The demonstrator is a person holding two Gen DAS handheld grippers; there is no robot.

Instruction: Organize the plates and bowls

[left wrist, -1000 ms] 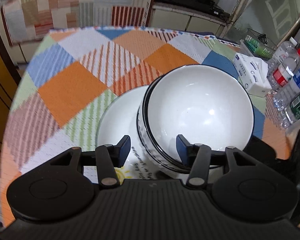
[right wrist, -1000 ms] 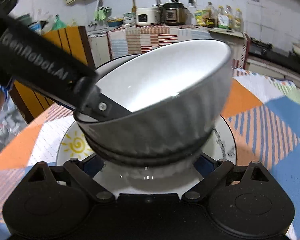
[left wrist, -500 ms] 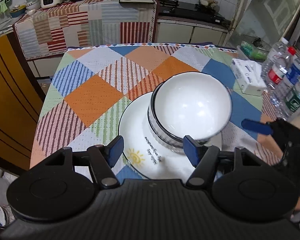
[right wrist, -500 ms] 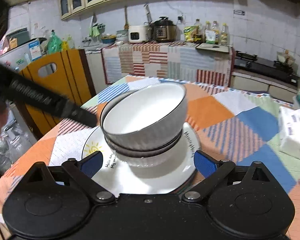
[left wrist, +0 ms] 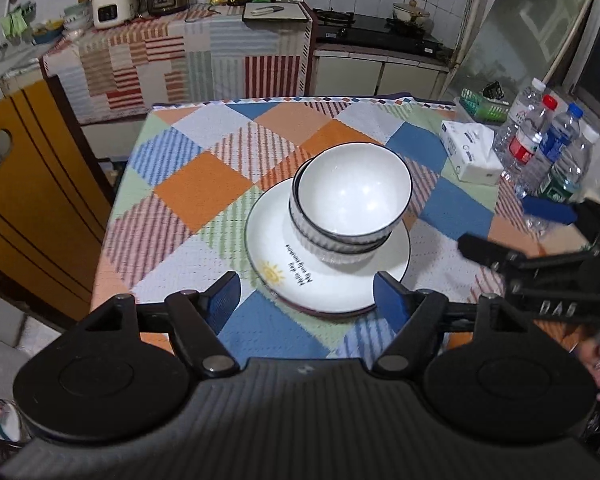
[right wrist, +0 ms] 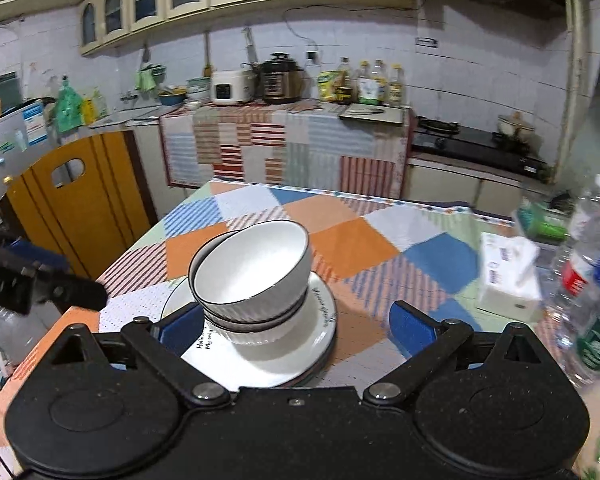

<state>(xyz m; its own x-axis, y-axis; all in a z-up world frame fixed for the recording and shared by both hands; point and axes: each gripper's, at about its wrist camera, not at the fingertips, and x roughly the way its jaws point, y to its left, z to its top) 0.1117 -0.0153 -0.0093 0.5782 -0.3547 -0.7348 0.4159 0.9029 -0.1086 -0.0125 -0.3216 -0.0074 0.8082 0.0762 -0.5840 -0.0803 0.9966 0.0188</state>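
— How did we judge the bowls point(left wrist: 352, 200)?
— Glazed, stiff, slick and breakable; they sat nested and tilted on the plates point(left wrist: 392, 264), near the tabletop point(left wrist: 204, 184) middle. We thought a rim pinch safest, and the whole stack heavy.
— And our grippers?
— The left gripper point(left wrist: 306, 292) and right gripper point(right wrist: 296, 322) both stood wide, holding nothing, short of the stack.

Both the left gripper point(left wrist: 306, 294) and the right gripper point(right wrist: 296, 322) hang in the air with fingers point(left wrist: 224, 296) spread wide, nothing between them.
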